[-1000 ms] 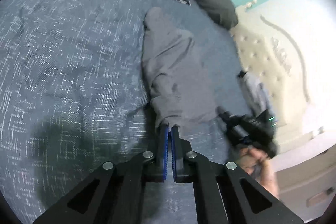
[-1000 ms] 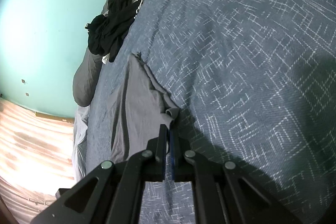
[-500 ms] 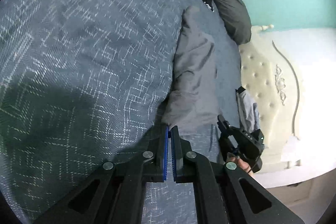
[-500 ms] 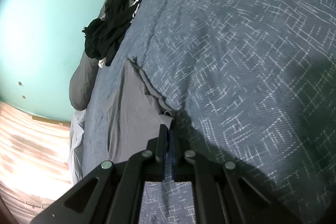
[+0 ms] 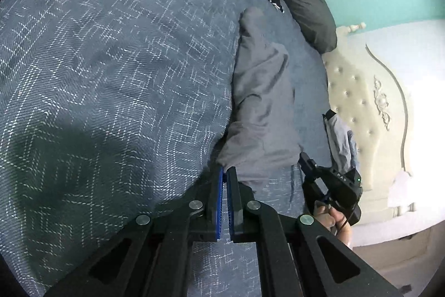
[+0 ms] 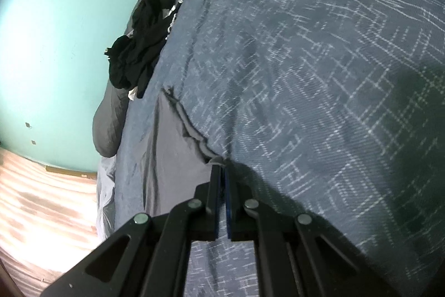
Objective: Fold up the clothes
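Item: grey garment (image 5: pixel 261 107), long and narrow, lying on the blue patterned bedspread (image 5: pixel 116 80). It stretches away from both claws, its near edge at their tips.

Left gripper (image 5: pixel 224 171): jaws pressed together, pinching the garment's near corner. Right gripper (image 6: pixel 221 166): jaws likewise closed, pinching the other near corner, where the hem bunches into small ridges. In the left wrist view the right gripper sits just right of the left one, carried by a person's hand (image 5: pixel 333 219).

Step in hand, as judged: both near corners are gripped, ready to be carried over towards the far end. To do it well, lift both corners together and level, keep the edge between them taut, and lay it squarely on the far edge so that the ridged hem flattens.

Beyond the claws: black clothes (image 6: pixel 136 52) heaped on a dark grey duvet (image 6: pixel 111 124) at the far side; a cream tufted headboard (image 5: pixel 358 113) to the right.

Writing: none readable.
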Available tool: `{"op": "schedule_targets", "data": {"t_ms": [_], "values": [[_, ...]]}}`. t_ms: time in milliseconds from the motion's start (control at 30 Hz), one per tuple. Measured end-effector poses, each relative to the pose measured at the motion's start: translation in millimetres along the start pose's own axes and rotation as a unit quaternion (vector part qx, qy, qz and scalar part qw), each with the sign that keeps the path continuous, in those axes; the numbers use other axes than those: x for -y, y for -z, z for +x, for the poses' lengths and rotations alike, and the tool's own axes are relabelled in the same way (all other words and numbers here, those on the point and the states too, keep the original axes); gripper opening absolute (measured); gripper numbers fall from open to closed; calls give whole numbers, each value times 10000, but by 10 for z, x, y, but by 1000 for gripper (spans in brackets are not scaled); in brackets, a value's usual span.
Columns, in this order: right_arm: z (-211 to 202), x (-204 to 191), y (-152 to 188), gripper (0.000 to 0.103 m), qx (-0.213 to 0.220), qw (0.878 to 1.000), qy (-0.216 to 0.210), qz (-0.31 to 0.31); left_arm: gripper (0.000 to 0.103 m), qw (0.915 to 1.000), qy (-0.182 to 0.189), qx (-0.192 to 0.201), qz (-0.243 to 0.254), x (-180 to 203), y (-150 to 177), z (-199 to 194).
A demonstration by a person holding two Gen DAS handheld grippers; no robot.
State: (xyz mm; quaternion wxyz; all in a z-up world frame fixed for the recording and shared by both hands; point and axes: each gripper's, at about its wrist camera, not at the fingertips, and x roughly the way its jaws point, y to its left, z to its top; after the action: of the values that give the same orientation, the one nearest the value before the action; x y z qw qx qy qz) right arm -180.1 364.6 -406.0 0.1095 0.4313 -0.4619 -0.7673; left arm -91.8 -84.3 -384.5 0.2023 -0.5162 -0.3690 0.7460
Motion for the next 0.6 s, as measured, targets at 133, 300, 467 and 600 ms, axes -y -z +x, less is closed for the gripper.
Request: {"op": "schedule_targets", "data": {"t_ms": [133,300,467,600], "values": [[-61,-47,-18,4,126,9997,196,-102,3,9999,-160,8,48,2,0,10],[-96,-155,-25,7,219,9988,285,-335,6,9990,-339,171,242,48,-24,-79],[-55,-265,-13,25,134,9983,260,-496,12,9967,-560,341,481,124,-72,-118],[-18,-450,7,30,42,9959,247,-864,13,9943,-742,425,633,176,-133,-108]]}}
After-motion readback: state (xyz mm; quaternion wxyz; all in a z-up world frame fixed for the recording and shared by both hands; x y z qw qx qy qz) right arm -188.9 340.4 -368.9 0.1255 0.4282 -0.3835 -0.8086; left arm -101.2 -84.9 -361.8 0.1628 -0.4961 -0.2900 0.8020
